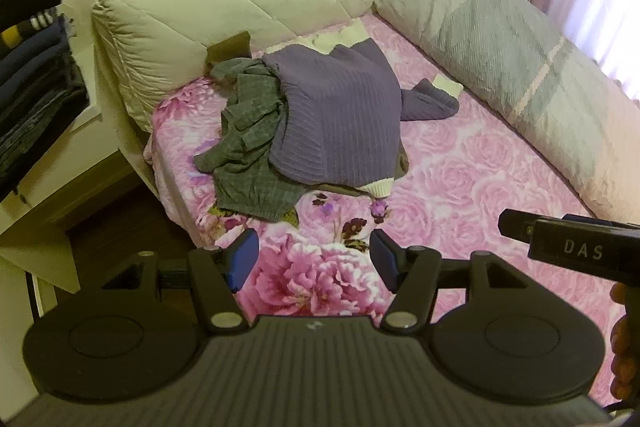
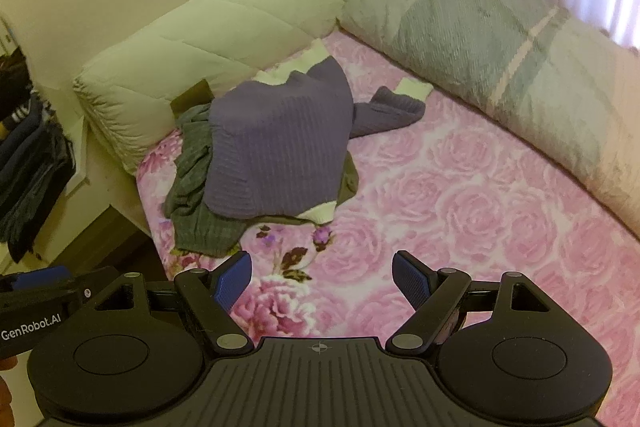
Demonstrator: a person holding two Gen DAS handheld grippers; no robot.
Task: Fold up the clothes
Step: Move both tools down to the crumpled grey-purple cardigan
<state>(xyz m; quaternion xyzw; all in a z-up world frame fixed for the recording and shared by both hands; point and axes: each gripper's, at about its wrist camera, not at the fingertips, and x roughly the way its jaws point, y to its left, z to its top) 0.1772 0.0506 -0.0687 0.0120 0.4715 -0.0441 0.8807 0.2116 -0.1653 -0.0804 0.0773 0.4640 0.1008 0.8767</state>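
Holding my left tool (image 1: pixel 312 259) and my right tool (image 2: pixel 322 279) low over the near part of the bed, I had both spread wide with nothing between their blue pads, and each hung well apart from the clothes. The ribbed purple knit sweater with cream cuffs (image 1: pixel 340 119) lay rumpled on top of the heap, on the pink rose-printed bedsheet (image 1: pixel 460 187), one sleeve (image 1: pixel 430 99) trailing out to the right. Under its left edge lay a crumpled grey-green knit garment (image 1: pixel 248 147), and a sliver of an olive-brown piece showed beneath the sweater's hem, too little for me to name it. None of the three lay folded.

The risk I saw was in the overlap: a pinch at the sweater's left edge could catch the grey-green knit with it and drag both across the sheet. The loose knit would likely stretch or slip from a shallow grip on a single layer. The trailing sleeve could tuck under the body if the sweater were lifted by the hem alone. The heap also sat near the left edge of the bed, so a pull that way might tip the grey-green garment to the floor
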